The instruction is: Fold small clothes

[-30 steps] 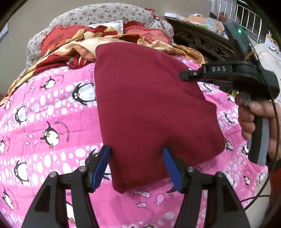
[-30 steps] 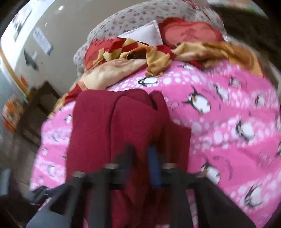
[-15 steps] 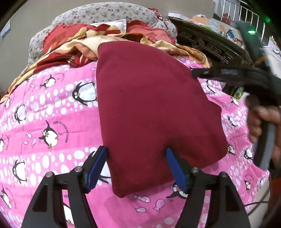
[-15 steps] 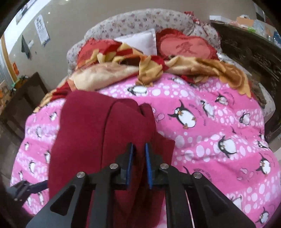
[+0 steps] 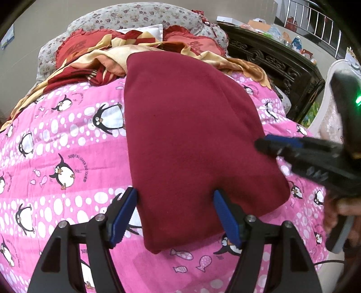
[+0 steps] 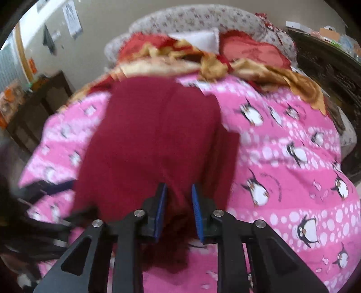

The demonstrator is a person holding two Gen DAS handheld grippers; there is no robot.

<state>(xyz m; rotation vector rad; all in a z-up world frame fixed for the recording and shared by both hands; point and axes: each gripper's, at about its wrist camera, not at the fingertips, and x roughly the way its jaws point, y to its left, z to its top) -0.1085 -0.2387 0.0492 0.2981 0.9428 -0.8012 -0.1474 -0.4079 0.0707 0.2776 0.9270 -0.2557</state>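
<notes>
- Nearest the left wrist camera, the left claw [image 5: 174, 216] stands wide apart, its blue ridged pads [image 5: 123, 218] on either side of the near corner of the dark red folded fleece garment [image 5: 191, 139]; the cloth lies between them without being pinched.
- Under that corner, the pink quilted bedspread printed with penguins, fish and white dots [image 5: 67, 162] covers the bed, and the garment lies flat on it in a rough rectangle running away from the near edge of the bed toward the head.
- At the garment's right edge, the right claw [image 5: 259, 144] comes in from the side, its black body and blue pad tip at the cloth; a hand [image 5: 340, 211] holds its handle low on the right.
- From the right wrist camera, which is blurred, the right claw's blue pads [image 6: 160, 211] stand a little apart with a bunched red fold between them; whether they actually press on it cannot be told.
- Beyond the garment's far end, a rumpled red-and-gold patterned blanket [image 5: 94, 65] lies across the head of the bed, touching the garment's far edge.
- Behind it rest red ruffled cushions [image 5: 198, 45], a white pillow [image 5: 146, 29] and a grey floral headboard pad [image 5: 140, 15].
- Farthest right, a dark carved wooden cabinet [image 5: 277, 65] stands beside the bed.
</notes>
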